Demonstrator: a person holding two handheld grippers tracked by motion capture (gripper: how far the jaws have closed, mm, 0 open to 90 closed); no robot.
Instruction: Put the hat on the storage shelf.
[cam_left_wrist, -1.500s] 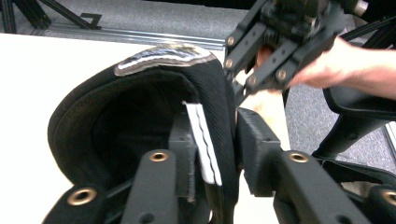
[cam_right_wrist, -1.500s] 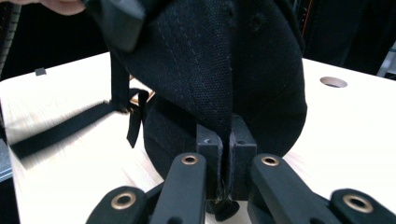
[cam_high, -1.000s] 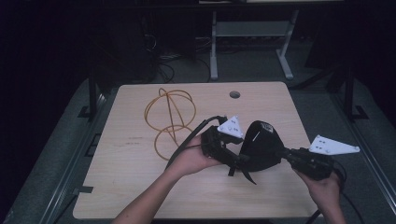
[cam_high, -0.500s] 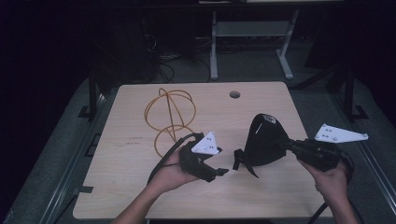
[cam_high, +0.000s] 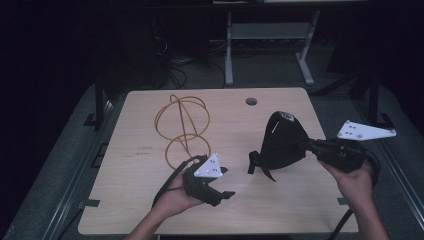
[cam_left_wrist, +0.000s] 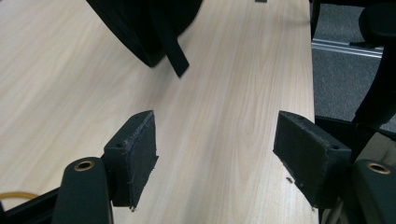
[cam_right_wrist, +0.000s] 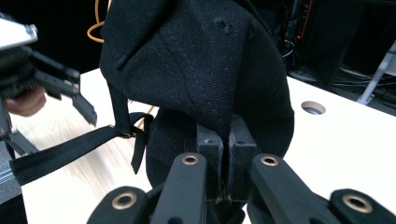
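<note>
A black cloth cap (cam_high: 282, 142) hangs a little above the wooden table (cam_high: 135, 165), its strap (cam_high: 260, 167) dangling. My right gripper (cam_high: 307, 145) comes in from the right and is shut on the cap's edge. In the right gripper view the pads (cam_right_wrist: 209, 144) pinch the fabric of the cap (cam_right_wrist: 196, 60). My left gripper (cam_high: 226, 182) is to the cap's left, apart from it, near the table's front. Its jaws have just been opening and stand wide with only bare tabletop between them (cam_left_wrist: 215, 135). The cap's lower edge (cam_left_wrist: 144, 23) hangs beyond them.
A coiled orange cable (cam_high: 182, 125) lies on the table's left half, behind my left hand. A round hole (cam_high: 251, 101) sits near the far edge. Dark floor, a white frame (cam_high: 265, 35) and cables lie beyond the table.
My left gripper has come away from the cap and drawn back leftward toward the front edge, jaws wider. My right gripper has carried the cap slightly right and up.
</note>
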